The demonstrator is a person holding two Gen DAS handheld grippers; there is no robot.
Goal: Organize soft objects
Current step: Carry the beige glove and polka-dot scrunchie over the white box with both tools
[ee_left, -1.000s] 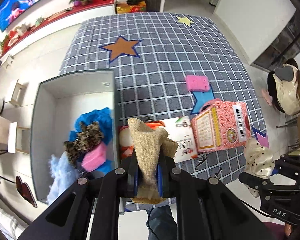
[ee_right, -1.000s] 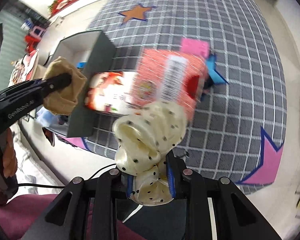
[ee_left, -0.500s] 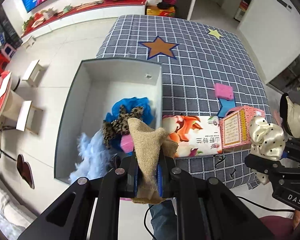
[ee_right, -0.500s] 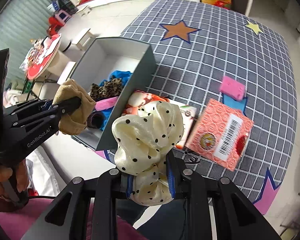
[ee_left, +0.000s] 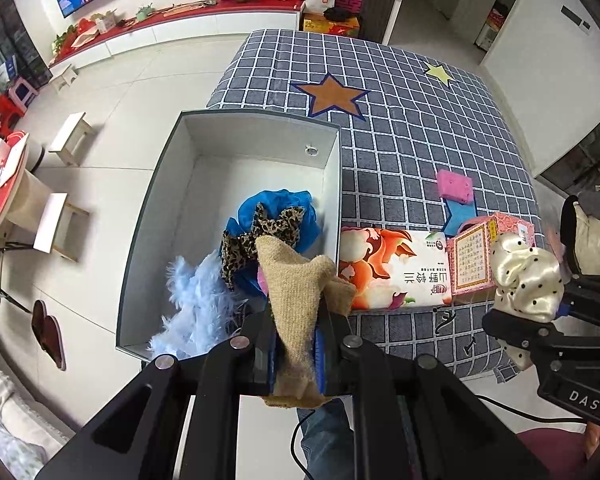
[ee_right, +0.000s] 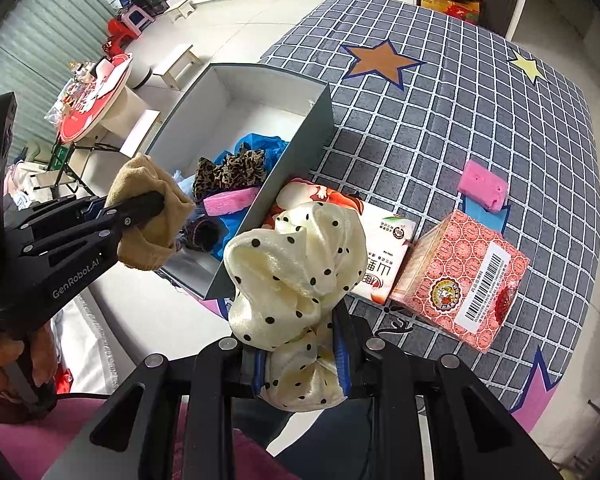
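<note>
A: What is being hidden in the grey box point(ee_left: 332, 184)?
B: The pink sponge point(ee_right: 228, 203) is being covered in the left wrist view by the tan cloth point(ee_left: 300, 300), and the box's near corner by the left claw point(ee_left: 296, 354).

A: And on the tabletop point(ee_left: 420, 136)?
B: The tissue pack point(ee_right: 380, 256) is being partly masked by the dotted scrunchie point(ee_right: 300, 264). Its small print is being left unreadable.

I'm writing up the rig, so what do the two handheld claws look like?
Both are matte black with angular cut-out frames, silver screws and blue pads. The left claw reads "GenRobot.AI"; the right claw reads "DAS" and trails a black cable. Magenta clothing shows below.
</note>
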